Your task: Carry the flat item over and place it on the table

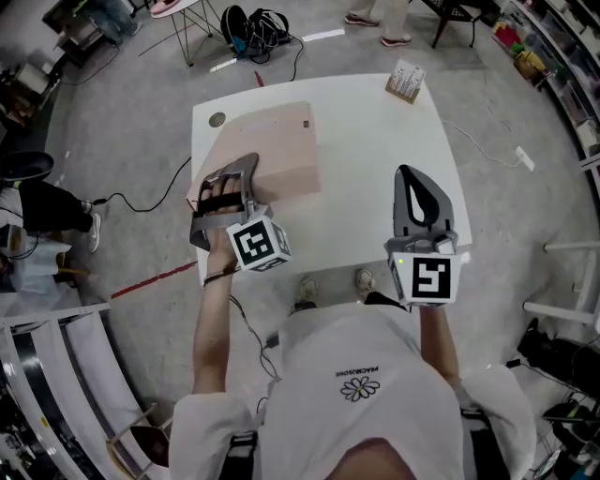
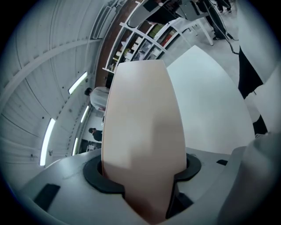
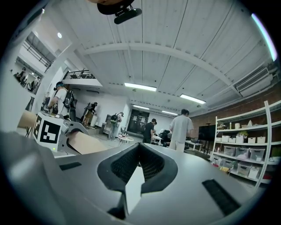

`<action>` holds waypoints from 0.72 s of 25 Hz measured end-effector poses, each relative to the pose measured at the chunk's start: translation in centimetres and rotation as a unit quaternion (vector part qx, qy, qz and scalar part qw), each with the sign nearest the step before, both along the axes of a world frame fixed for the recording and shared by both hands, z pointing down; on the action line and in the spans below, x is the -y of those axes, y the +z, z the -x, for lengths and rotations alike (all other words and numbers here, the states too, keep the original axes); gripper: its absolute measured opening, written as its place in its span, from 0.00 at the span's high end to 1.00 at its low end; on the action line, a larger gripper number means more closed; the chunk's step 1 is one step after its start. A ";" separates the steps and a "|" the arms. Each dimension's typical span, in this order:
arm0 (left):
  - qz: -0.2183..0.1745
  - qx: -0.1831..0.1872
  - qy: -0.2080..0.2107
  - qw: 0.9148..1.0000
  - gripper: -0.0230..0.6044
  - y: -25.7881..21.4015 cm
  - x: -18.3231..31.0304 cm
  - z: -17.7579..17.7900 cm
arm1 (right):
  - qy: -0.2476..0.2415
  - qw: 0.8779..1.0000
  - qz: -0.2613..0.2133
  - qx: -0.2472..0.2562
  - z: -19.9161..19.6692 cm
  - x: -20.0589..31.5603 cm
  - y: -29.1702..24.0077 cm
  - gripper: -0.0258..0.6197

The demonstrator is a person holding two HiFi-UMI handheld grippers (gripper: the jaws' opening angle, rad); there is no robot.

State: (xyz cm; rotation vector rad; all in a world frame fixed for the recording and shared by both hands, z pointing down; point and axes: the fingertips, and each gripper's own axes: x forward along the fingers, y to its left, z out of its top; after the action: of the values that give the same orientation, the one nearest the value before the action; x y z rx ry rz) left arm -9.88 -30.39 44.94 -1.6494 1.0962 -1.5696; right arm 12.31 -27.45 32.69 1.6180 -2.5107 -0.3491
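Observation:
A flat beige board [image 1: 272, 155] hangs tilted over the left part of the white table [image 1: 375, 141]. My left gripper [image 1: 228, 183] is shut on its near edge. In the left gripper view the board [image 2: 145, 110] runs out from between the jaws of the left gripper [image 2: 145, 172] and hides most of what lies ahead, with the table [image 2: 206, 96] showing beyond it to the right. I cannot tell whether its far edge touches the table. My right gripper [image 1: 406, 174] is held over the table's near right part, shut and with nothing in it. In its own view the right gripper [image 3: 139, 150] points up toward the ceiling.
A small box of cards [image 1: 405, 82] stands at the table's far right corner, and a small round disc [image 1: 217, 119] lies at the far left corner. Cables and a dark backpack [image 1: 253, 26] lie on the floor beyond. Shelves [image 3: 246, 149] and several people stand in the room.

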 end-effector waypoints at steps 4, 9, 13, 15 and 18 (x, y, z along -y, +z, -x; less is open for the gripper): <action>0.017 0.014 0.004 1.000 0.49 1.5 0.1 -0.2 | -0.002 1.000 -0.003 0.003 -0.2 0.2 0.2 0.94; 0.032 0.031 0.014 0.999 0.49 2.9 0.3 -0.3 | -0.005 1.000 -0.002 0.009 0.0 0.5 0.3 0.94; 0.038 0.048 0.015 0.998 0.48 3.4 0.3 -0.2 | -0.005 1.000 0.008 0.017 0.1 0.6 0.6 0.94; 0.040 0.047 0.016 0.998 0.48 3.4 0.3 -0.3 | -0.005 1.000 0.011 0.022 0.1 0.7 0.8 0.94; 0.044 0.048 0.019 0.998 0.47 3.8 -0.1 -0.4 | -0.005 1.000 0.016 0.023 0.1 0.9 1.2 0.94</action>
State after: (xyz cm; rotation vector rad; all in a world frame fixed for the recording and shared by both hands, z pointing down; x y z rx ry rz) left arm -9.53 -30.33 48.72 -1.6229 0.9541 -1.6753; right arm 12.18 -28.35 33.86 1.6207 -2.5447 -0.2733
